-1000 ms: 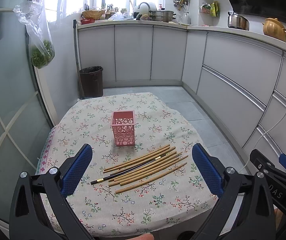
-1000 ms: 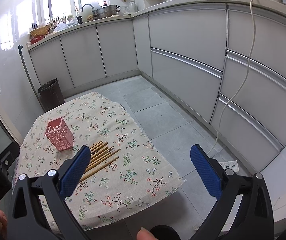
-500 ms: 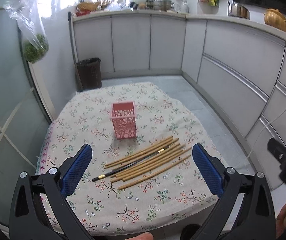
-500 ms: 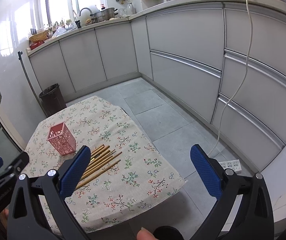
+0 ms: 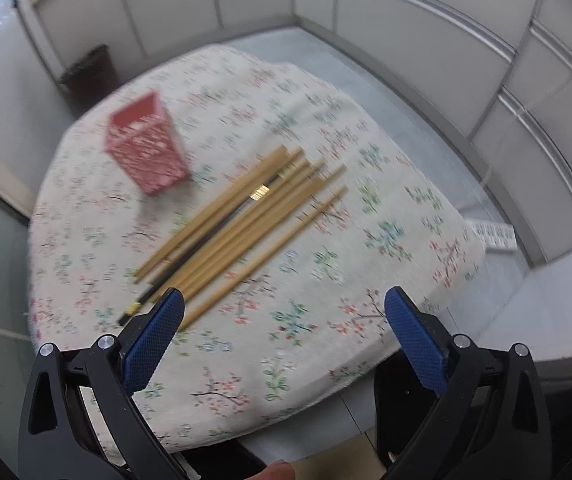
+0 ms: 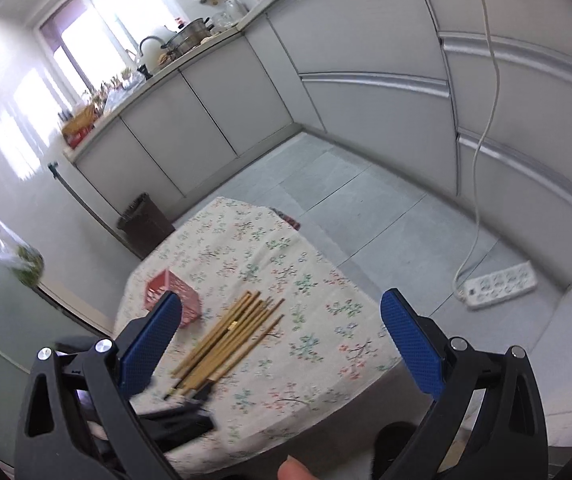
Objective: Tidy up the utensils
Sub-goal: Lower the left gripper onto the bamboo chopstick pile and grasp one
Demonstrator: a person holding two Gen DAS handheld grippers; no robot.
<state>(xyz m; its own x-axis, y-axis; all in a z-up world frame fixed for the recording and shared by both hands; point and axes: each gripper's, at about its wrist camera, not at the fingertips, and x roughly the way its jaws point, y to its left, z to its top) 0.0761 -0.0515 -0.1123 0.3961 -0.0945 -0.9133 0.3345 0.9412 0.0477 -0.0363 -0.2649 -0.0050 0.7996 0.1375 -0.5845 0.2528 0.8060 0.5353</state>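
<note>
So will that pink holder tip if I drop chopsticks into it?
Probably, if nudged. The pink holder looks tall, narrow and perforated, so likely light plastic. It sits on soft floral cloth, which may let it slide. Long chopsticks could lever it over.

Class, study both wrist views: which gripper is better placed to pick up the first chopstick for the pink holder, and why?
Probably the left. The left gripper hangs open low over the tablecloth, one finger beside the near ends of the chopsticks. The right gripper is open too, but looks higher and further back. The pink holder stands just beyond the chopsticks.

Two wrist views above the shared floral table (image 5: 246, 360).
</note>
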